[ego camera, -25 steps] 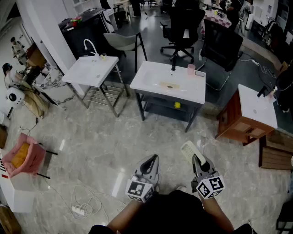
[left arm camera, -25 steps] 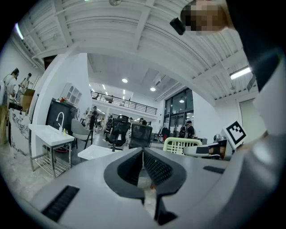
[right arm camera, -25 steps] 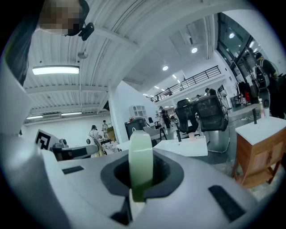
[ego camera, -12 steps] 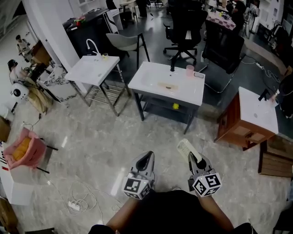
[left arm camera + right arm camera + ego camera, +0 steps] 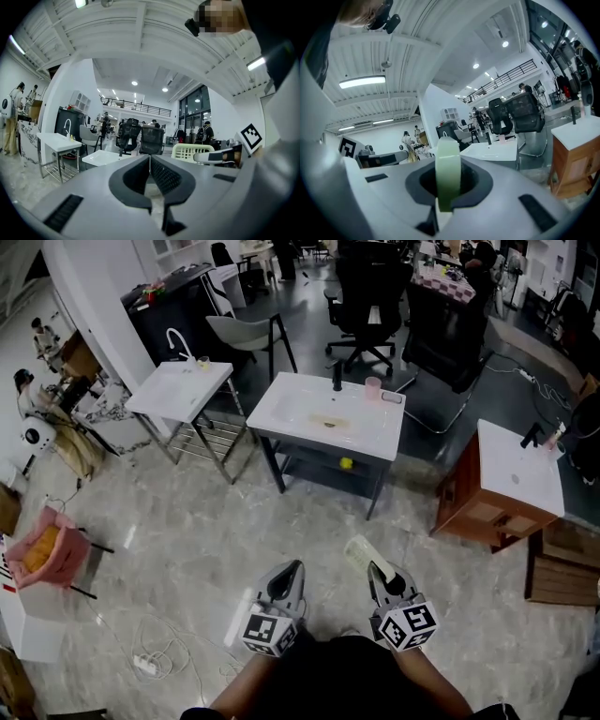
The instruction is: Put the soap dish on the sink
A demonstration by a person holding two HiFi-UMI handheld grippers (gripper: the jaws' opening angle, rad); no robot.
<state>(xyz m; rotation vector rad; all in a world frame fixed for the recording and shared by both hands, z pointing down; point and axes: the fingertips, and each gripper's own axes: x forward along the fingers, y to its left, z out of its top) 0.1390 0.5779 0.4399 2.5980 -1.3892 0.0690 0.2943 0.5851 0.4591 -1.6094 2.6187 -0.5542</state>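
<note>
A pale green soap dish (image 5: 359,556) sticks out to the front-left of my right gripper (image 5: 377,572), which is shut on it. In the right gripper view the dish (image 5: 448,174) stands edge-on between the jaws of the right gripper (image 5: 449,197). My left gripper (image 5: 290,570) is beside it, shut and holding nothing; its pads meet in the left gripper view (image 5: 150,161). The white sink (image 5: 309,424) on a dark frame stands across the floor ahead, with a black tap (image 5: 337,379) and a pink cup (image 5: 372,388) on it. Both grippers are well short of it.
A second white sink (image 5: 173,390) with a curved tap stands at the left. A wooden cabinet (image 5: 487,507) with a white top is at the right. Office chairs (image 5: 366,296) are behind the sink. A cable and power strip (image 5: 150,667) lie on the marble floor.
Both grippers have moved forward over the floor toward the sink, the dish still in the right one. In the head view, sink and grippers have shifted a little left.
</note>
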